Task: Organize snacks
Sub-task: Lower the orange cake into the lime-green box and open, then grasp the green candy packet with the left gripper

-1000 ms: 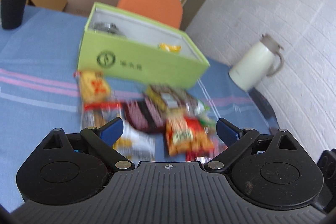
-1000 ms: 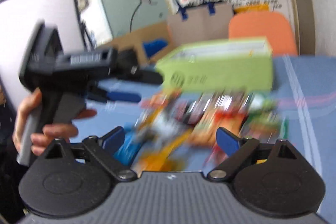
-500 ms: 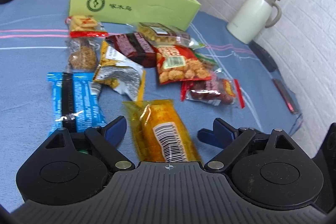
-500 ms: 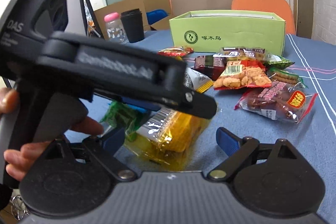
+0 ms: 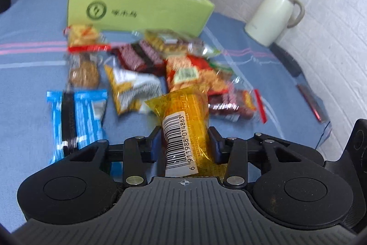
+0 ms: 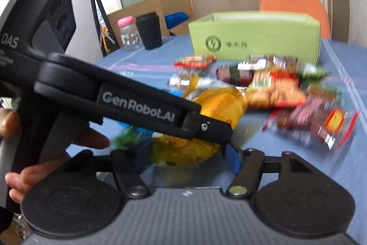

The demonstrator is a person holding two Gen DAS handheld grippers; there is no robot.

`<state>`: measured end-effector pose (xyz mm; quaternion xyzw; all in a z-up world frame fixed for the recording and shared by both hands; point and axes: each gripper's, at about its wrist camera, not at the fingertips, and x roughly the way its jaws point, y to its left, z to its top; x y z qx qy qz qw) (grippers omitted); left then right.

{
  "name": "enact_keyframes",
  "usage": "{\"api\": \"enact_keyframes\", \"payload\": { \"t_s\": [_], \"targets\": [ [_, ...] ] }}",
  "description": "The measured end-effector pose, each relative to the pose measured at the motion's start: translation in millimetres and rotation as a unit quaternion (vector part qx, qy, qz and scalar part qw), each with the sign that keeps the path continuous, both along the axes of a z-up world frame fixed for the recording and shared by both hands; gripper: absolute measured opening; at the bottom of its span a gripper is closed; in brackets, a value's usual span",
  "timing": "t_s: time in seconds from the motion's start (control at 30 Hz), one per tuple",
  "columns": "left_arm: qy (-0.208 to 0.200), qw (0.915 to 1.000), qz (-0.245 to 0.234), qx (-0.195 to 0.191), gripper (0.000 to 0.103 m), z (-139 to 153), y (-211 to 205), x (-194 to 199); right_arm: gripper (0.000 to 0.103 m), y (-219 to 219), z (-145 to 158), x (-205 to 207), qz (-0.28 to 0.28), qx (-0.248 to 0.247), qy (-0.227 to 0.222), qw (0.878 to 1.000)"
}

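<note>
My left gripper (image 5: pixel 184 142) is shut on a yellow snack packet (image 5: pixel 185 128) with a barcode label, held above the blue tablecloth. In the right wrist view the same packet (image 6: pixel 218 107) hangs from the left gripper (image 6: pixel 220 132), whose black body crosses the frame. My right gripper (image 6: pixel 185 159) has its fingers drawn in around the packet's lower end; whether they press it is unclear. Several other snack packets (image 5: pixel 137 66) lie in a loose pile in front of the open green box (image 5: pixel 137 4).
A blue wrapper (image 5: pixel 75 116) lies at the left. A white kettle (image 5: pixel 275 15) stands at the right near the brick wall. A black cup (image 6: pixel 149 31) and a pink-capped bottle (image 6: pixel 128 33) stand at the table's far left. An orange chair (image 6: pixel 296 6) is behind the box.
My left gripper closed on the yellow packet and lifted it off the cloth. My right gripper's fingers drew in from wide open to near the packet.
</note>
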<state>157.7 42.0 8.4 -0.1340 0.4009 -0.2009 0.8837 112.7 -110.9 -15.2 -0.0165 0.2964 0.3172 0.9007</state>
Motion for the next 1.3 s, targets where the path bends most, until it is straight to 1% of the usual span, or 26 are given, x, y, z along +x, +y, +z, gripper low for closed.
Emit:
{"api": "enact_keyframes", "payload": {
  "t_s": [0.1,0.17,0.3,0.47,0.53,0.57,0.63,0.67,0.7,0.73,0.77,0.8,0.83,0.87,0.97,1.03,1.2,1.3],
  "targets": [
    [-0.024,0.9997,-0.001,-0.008,0.022,19,1,8,0.068,0,19,9,0.005,-0.004,-0.026,1.000],
    [-0.045,0.9989,0.000,-0.010,0.022,32,4,22,0.068,2,32,25,0.012,-0.009,-0.048,0.999],
    [-0.083,0.9963,0.012,-0.019,0.023,59,13,76,0.068,13,58,82,0.020,-0.023,-0.093,0.995],
    [-0.094,0.9948,0.035,-0.020,0.023,82,26,166,0.068,24,79,174,0.027,-0.027,-0.104,0.994],
    [-0.094,0.9945,0.043,-0.017,0.023,84,30,197,0.068,30,80,207,0.030,-0.032,-0.101,0.994],
    [-0.088,0.9948,0.047,-0.017,0.022,85,31,211,0.068,32,80,221,0.030,-0.035,-0.099,0.994],
    [-0.082,0.9953,0.051,-0.013,0.023,82,34,233,0.069,35,76,244,0.034,-0.041,-0.093,0.994],
    [-0.080,0.9953,0.053,-0.010,0.025,79,35,243,0.069,37,72,253,0.032,-0.044,-0.087,0.995],
    [-0.083,0.9950,0.057,-0.003,0.030,76,35,250,0.069,38,69,262,0.028,-0.049,-0.081,0.995],
    [-0.085,0.9944,0.063,0.006,0.036,74,36,256,0.072,38,66,268,0.023,-0.054,-0.076,0.995],
    [-0.085,0.9937,0.071,0.015,0.052,72,37,261,0.075,36,63,273,0.018,-0.058,-0.074,0.995],
    [-0.086,0.9930,0.079,0.017,0.056,70,40,263,0.075,34,62,276,0.010,-0.060,-0.074,0.995],
    [-0.086,0.9925,0.085,0.018,0.056,69,42,262,0.075,29,62,276,0.002,-0.059,-0.075,0.995],
    [-0.088,0.9924,0.085,0.015,0.056,70,45,258,0.078,22,64,273,-0.005,-0.051,-0.079,0.996],
    [-0.104,0.9908,0.088,0.002,0.060,72,54,238,0.086,0,71,253,-0.022,-0.026,-0.090,0.995],
    [-0.108,0.9899,0.092,-0.001,0.063,73,57,219,0.089,-10,73,235,-0.029,-0.021,-0.097,0.995],
    [-0.099,0.9906,0.092,-0.022,0.065,67,60,158,0.093,-21,68,169,-0.020,-0.012,-0.101,0.995],
    [-0.090,0.9912,0.094,-0.026,0.066,59,66,116,0.096,-17,58,124,-0.008,-0.009,-0.090,0.996]
  ]
}}
